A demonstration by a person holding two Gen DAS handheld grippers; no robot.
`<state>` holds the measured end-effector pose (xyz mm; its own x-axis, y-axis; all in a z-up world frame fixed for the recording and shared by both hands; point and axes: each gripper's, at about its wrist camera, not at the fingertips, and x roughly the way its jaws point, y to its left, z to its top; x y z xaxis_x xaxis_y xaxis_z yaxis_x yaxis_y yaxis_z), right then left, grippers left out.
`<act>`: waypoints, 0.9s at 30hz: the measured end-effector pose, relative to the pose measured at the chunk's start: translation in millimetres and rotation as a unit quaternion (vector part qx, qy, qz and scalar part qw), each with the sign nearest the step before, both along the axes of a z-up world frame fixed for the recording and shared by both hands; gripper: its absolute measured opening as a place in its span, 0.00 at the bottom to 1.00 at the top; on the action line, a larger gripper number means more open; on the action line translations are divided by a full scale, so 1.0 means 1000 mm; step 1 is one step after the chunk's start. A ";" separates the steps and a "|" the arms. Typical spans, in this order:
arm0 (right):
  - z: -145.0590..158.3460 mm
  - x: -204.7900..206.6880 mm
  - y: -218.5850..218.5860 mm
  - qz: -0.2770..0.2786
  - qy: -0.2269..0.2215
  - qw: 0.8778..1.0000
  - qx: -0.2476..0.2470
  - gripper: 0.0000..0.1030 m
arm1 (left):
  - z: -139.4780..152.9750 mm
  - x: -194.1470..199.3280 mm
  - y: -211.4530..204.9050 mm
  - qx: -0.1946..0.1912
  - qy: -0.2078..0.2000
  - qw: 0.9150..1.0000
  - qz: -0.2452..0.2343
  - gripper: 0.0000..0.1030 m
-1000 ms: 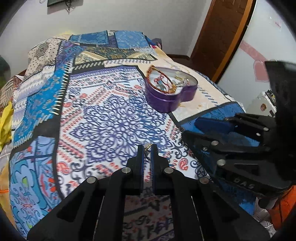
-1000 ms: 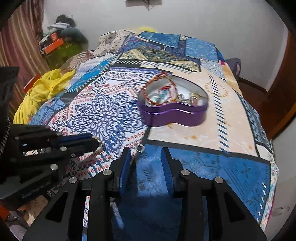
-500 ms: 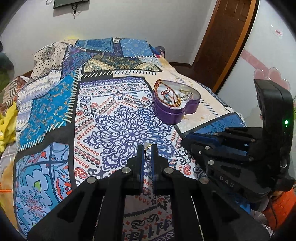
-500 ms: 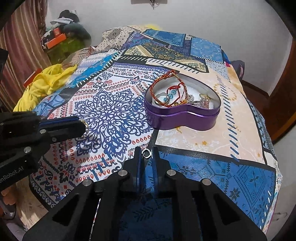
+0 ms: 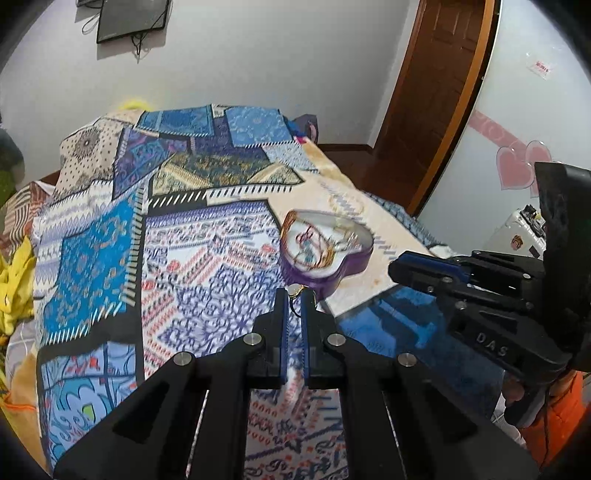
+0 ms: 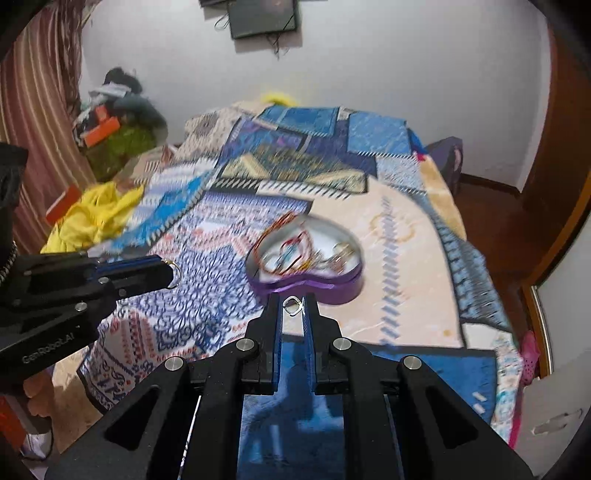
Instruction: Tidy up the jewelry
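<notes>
White walls, a brown wooden door (image 5: 439, 92) and a wall-mounted dark screen (image 6: 263, 16) enclose a bed covered by a patchwork bedspread (image 5: 192, 229) printed in blue, white and red. A purple heart-shaped tin (image 6: 314, 286) is set open on the cream patch of the bedspread, and red and gold bangles (image 6: 284, 245) with other blurred jewelry are seen inside it. A yellow cloth (image 6: 94, 214) is heaped at the bed's edge.

The left gripper (image 5: 294, 295) is held above the bedspread, just short of the tin, with its blue-padded fingers (image 5: 281, 321) pressed together on a small gold ring (image 5: 294, 290) that is pinched at the fingertips. From the right wrist view, the same ring (image 6: 173, 273) is seen protruding from the tip of the left gripper (image 6: 166, 271).

The right gripper (image 6: 293, 301) is held beside the left one, near the tin's front wall, and is clamped on a small silver ring (image 6: 293, 304) caught between its tips.
</notes>
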<state>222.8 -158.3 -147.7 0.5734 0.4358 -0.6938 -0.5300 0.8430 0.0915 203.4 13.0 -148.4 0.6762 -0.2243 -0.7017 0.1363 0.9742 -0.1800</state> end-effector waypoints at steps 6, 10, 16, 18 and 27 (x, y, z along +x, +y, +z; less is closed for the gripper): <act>0.017 0.008 -0.010 -0.014 -0.020 0.999 0.024 0.09 | 0.011 0.013 -0.008 0.001 -0.016 1.000 -0.007 0.04; 0.025 0.013 -0.012 -0.017 -0.032 0.999 0.034 0.09 | 0.017 0.023 -0.012 0.001 -0.024 1.000 -0.011 0.04; 0.035 0.021 -0.011 -0.014 -0.047 0.998 0.047 0.09 | 0.022 0.037 -0.017 0.002 -0.035 0.999 -0.016 0.04; 0.036 0.025 -0.010 -0.013 -0.049 0.997 0.051 0.09 | 0.022 0.041 -0.018 0.002 -0.037 0.999 -0.017 0.04; 0.025 0.044 -0.001 -0.001 -0.035 0.998 0.050 0.09 | 0.011 0.061 -0.021 0.009 -0.023 0.999 -0.021 0.04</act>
<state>267.2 -159.4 -122.8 0.6204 0.4986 -0.6053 -0.5358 0.8331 0.1371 264.7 -7.5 -137.8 0.6984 -0.2411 -0.6739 0.1852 0.9704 -0.1553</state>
